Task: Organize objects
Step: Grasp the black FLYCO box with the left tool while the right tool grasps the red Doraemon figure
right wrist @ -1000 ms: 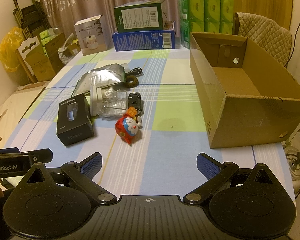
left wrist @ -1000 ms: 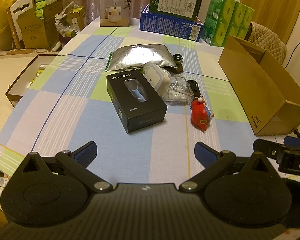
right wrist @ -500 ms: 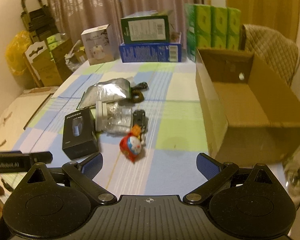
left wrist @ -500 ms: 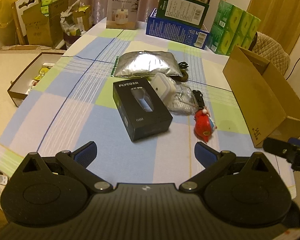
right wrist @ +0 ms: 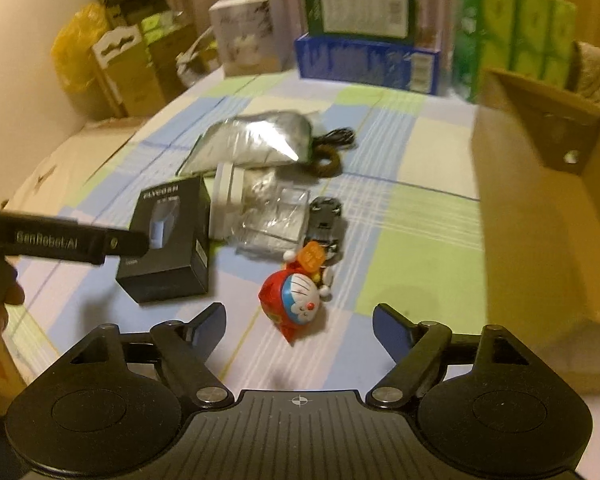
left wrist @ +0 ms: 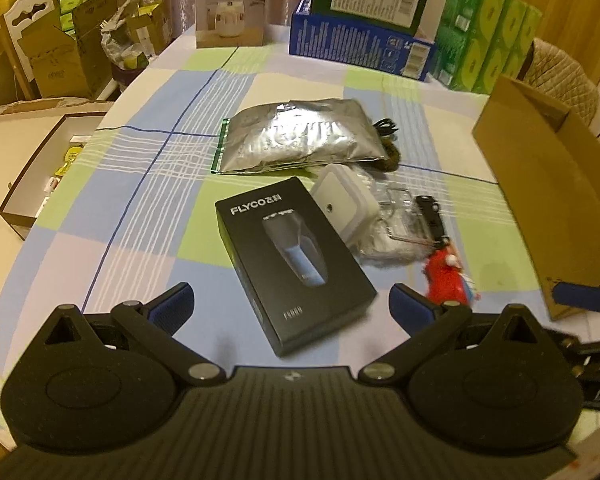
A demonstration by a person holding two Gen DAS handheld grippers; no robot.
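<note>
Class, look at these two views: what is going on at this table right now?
A person holds a pair of tongs in each hand over a checked table scattered with items to sort. The left tongs hang open over the black shaver box, gripping nothing. The right tongs are closing just short of the red cat toy, not touching it. A foil pouch lies farther back. The open cardboard box stands to the right; nothing visible has gone in.
</note>
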